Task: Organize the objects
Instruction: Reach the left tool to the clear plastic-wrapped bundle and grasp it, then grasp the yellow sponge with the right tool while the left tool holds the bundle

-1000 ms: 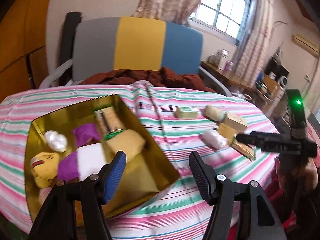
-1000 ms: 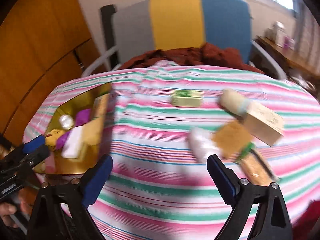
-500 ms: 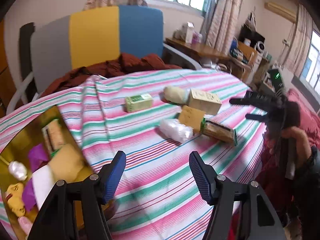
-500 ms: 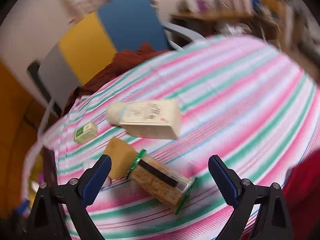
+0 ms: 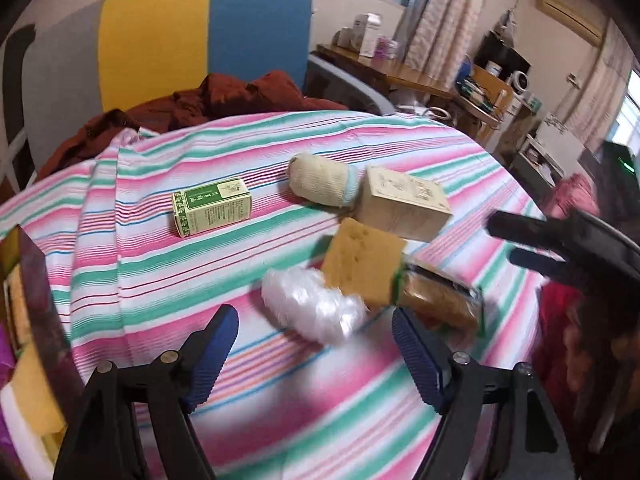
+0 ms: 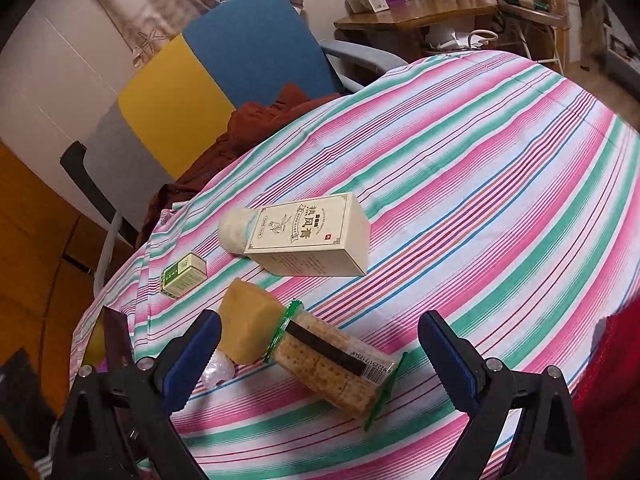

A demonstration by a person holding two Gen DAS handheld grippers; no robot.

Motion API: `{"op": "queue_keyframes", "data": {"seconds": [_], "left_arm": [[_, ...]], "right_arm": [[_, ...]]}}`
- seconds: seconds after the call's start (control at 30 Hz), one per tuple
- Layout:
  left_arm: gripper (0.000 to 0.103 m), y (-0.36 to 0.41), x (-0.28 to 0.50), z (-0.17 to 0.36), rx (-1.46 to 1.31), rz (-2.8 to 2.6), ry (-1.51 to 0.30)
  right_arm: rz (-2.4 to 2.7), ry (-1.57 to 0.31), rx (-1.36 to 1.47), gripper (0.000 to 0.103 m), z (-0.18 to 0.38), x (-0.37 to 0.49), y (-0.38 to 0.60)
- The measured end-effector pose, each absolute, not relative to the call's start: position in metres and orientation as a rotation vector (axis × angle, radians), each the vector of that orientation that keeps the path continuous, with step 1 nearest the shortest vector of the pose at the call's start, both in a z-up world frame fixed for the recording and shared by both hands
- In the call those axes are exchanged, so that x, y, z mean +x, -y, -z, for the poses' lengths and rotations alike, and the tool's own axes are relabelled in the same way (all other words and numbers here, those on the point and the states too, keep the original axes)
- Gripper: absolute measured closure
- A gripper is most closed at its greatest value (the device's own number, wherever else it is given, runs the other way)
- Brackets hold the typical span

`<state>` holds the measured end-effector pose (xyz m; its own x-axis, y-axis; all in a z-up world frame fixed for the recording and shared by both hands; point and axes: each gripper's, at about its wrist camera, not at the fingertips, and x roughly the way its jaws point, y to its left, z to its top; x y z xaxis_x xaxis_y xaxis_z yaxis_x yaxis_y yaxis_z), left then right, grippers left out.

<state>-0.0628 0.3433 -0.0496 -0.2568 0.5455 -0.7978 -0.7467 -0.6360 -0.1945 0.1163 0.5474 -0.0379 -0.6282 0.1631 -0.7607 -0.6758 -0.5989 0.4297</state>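
Loose items lie on the striped tablecloth (image 5: pixel 132 264): a green box (image 5: pixel 212 208), a rolled cream sock (image 5: pixel 320 178), a cream carton (image 5: pixel 404 204), a yellow sponge (image 5: pixel 360 264), a cracker pack (image 5: pixel 440 296) and a white plastic bundle (image 5: pixel 312 308). My left gripper (image 5: pixel 314 320) hovers at the bundle with its jaws opening, and the pads touch nothing. My right gripper (image 6: pixel 320 324) is open above the cracker pack (image 6: pixel 336 368) and the sponge (image 6: pixel 248 328), gripping nothing. It also shows at the right edge of the left wrist view as the right gripper (image 5: pixel 524 244).
A gold tin (image 5: pixel 36 292) holding sorted items sits at the left table edge. Behind the table stand a grey, yellow and blue chair (image 5: pixel 200 32) with a maroon cloth (image 5: pixel 224 96). A cluttered wooden desk (image 5: pixel 400 72) is at the far right.
The left gripper swung right from over the tin to the loose items and its jaws widened. The right gripper rolled and closed in over the cracker pack.
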Motion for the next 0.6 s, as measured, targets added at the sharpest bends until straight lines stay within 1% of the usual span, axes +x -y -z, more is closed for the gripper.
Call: {"op": "queue_keyframes", "data": {"seconds": [0.2,0.3,0.37,0.43,0.6], "left_arm": [[0.021,-0.358,-0.093,0.079,-1.267,-1.988,-0.160],[0.023,-0.361,-0.101,0.092,-1.313,-1.979,-0.118],[0.028,-0.363,-0.102,0.097,-1.319,-1.972,-0.128],[0.047,-0.363,-0.099,0.096,-1.285,-1.973,-0.155],[0.052,-0.357,-0.090,0.096,-1.244,-1.930,-0.204]], "right_arm": [[-2.238,-0.971,-0.952,0.004,0.037,0.114,-0.546],[-2.254,-0.970,-0.950,0.004,0.037,0.113,-0.546],[-2.254,-0.970,-0.956,0.004,0.038,0.111,-0.546],[-2.256,-0.973,-0.964,0.004,0.039,0.110,-0.546],[-2.269,-0.969,-0.974,0.004,0.039,0.108,-0.545]]}}
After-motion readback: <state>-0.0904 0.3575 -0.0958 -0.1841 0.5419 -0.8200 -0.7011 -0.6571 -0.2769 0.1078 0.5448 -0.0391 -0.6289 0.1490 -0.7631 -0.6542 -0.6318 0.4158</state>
